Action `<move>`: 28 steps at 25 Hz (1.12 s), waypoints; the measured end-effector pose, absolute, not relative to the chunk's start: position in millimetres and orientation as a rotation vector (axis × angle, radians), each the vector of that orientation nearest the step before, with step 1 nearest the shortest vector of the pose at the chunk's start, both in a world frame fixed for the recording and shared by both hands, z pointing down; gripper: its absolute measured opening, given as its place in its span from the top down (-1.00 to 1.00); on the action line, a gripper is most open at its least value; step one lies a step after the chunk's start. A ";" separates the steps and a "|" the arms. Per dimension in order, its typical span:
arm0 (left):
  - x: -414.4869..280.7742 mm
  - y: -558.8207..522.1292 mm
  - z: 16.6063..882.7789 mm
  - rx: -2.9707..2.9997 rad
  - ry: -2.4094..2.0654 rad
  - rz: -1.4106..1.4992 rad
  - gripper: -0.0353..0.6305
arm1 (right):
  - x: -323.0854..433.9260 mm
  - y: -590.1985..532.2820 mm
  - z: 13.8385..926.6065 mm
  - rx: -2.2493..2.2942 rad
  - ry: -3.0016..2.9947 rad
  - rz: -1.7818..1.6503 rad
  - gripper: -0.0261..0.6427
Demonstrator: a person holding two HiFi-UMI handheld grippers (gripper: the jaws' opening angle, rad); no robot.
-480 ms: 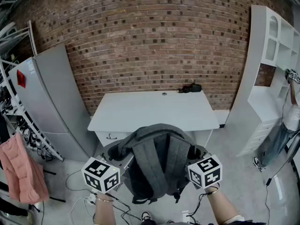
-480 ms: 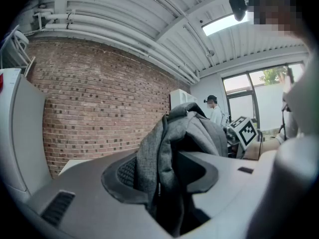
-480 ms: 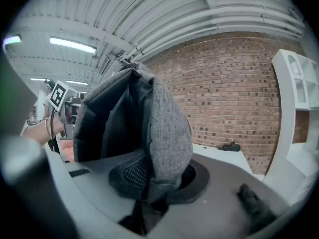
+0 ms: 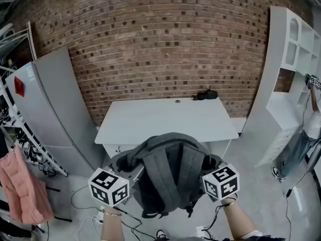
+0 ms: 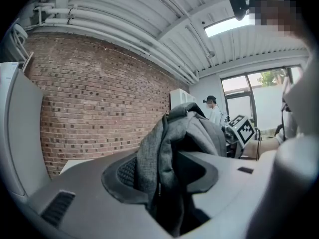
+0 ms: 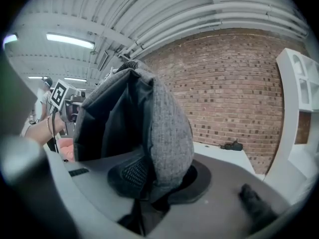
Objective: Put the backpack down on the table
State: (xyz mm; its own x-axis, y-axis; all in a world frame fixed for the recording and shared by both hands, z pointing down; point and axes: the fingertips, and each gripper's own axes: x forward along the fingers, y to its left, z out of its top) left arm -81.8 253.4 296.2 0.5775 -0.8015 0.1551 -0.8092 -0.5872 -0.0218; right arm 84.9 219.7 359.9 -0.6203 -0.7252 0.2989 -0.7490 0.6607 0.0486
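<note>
- While hanging just off the near edge of the table (image 4: 150, 120), the grey backpack (image 4: 168, 177) is being carried between both grippers, straps facing the person, not resting on the tabletop.
- L gripper (image 4: 124, 165) is clamping a fold of fabric on the bag's left side, jaws partly apart.
- R gripper (image 4: 209, 164) is pinching the right side likewise.
- Small dark item (image 4: 204, 94) is sitting at table's far right corner, w/ brick wall (image 4: 150, 44) behind.

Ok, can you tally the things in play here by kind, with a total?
backpack: 1
table: 1
claws: 2, left claw and right claw, both clamped on the backpack
total: 4
</note>
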 end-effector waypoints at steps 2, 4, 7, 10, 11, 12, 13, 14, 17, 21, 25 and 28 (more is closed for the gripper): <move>-91.8 242.1 297.2 2.750 -1.391 0.232 0.33 | 74.9 208.9 361.5 1.190 -2.578 0.122 0.60; -102.6 231.3 296.6 2.761 -1.382 0.233 0.33 | 64.0 198.3 361.7 1.200 -2.575 0.126 0.60; -121.3 214.8 294.7 2.787 -1.368 0.231 0.33 | 45.7 181.9 360.2 1.219 -2.574 0.121 0.60; -137.6 201.2 293.1 2.817 -1.349 0.230 0.33 | 29.3 168.8 359.3 1.241 -2.576 0.116 0.59; -142.0 197.5 291.8 2.828 -1.344 0.231 0.33 | 24.9 165.4 358.5 1.249 -2.578 0.115 0.59; -146.0 194.1 290.2 2.838 -1.340 0.231 0.33 | 20.9 162.4 357.4 1.257 -2.580 0.115 0.59; -149.8 191.1 288.4 2.847 -1.338 0.230 0.33 | 17.0 159.8 356.0 1.264 -2.579 0.116 0.59; -153.4 188.8 286.9 2.852 -1.336 0.229 0.33 | 13.5 157.6 354.7 1.269 -2.577 0.117 0.59; -162.0 184.3 285.9 2.851 -1.323 0.220 0.33 | 5.6 153.3 352.2 1.264 -2.565 0.121 0.59; -170.8 178.3 291.7 2.830 -1.310 0.205 0.33 | -2.3 147.8 355.6 1.236 -2.546 0.125 0.59; -178.1 172.6 301.9 2.810 -1.307 0.208 0.34 | -9.5 141.0 365.9 1.195 -2.544 0.145 0.59; -183.3 165.4 308.8 2.799 -1.313 0.218 0.34 | -15.0 133.9 374.0 1.180 -2.544 0.165 0.59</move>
